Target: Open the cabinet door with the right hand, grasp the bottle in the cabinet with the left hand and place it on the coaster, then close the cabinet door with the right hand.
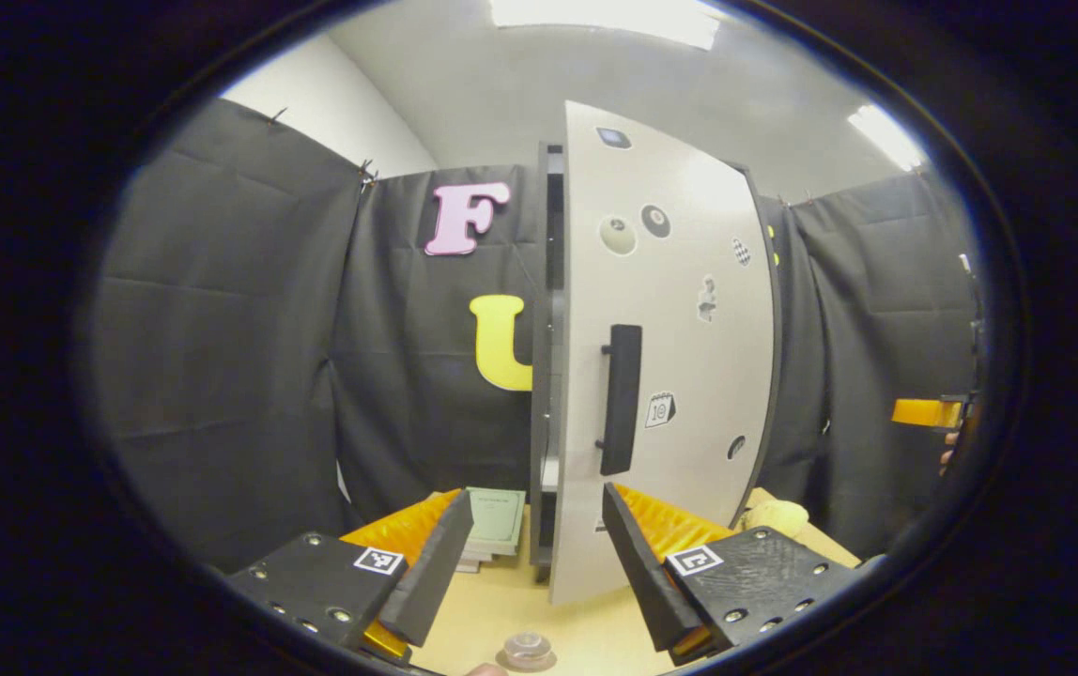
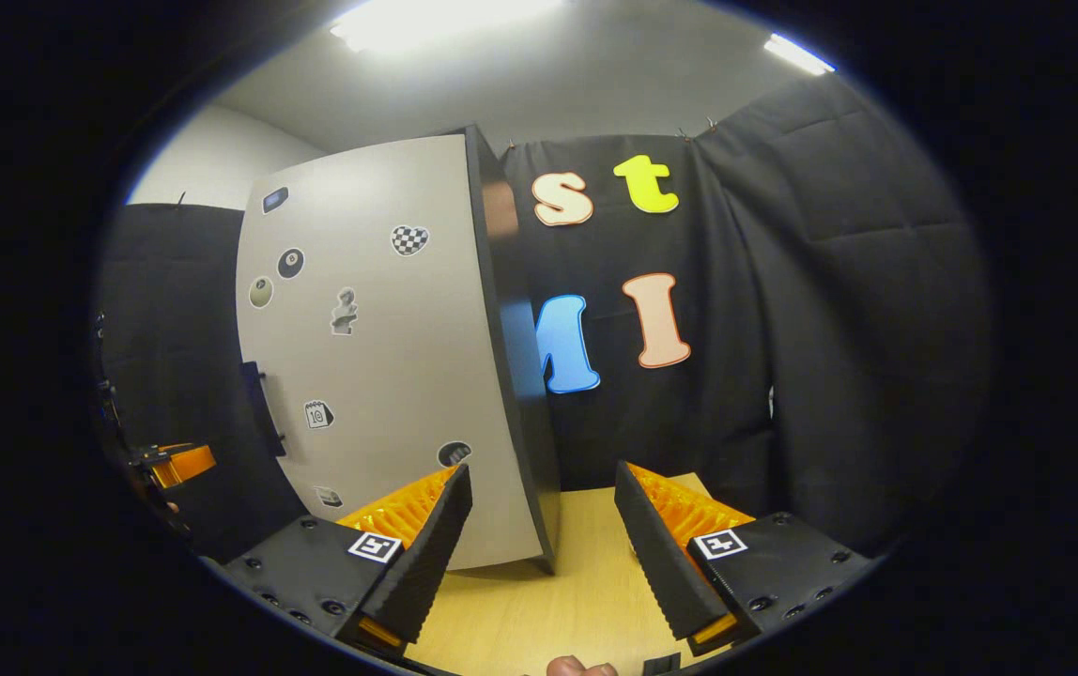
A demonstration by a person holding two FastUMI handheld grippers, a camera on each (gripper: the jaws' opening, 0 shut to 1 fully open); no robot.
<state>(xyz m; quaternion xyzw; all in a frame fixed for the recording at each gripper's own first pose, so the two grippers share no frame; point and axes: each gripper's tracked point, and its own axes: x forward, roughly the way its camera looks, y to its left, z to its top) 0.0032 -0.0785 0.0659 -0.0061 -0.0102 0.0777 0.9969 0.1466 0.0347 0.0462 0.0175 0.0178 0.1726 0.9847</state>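
In the left gripper view, the left gripper (image 1: 531, 563) is held with its fingers spread wide and nothing between them, above the tabletop (image 1: 586, 634). Just beyond it stands the cabinet (image 1: 546, 376), whose door (image 1: 666, 357) is slightly ajar, its dark handle (image 1: 621, 399) facing the gripper. A small clear object (image 1: 527, 650) is seen on the near tabletop. Left of the cabinet, a green booklet (image 1: 496, 518) lies on the tabletop. In the right gripper view, the right gripper (image 2: 544, 549) is likewise spread apart and empty, near the door's hinged right edge. The bottle cannot be made out.
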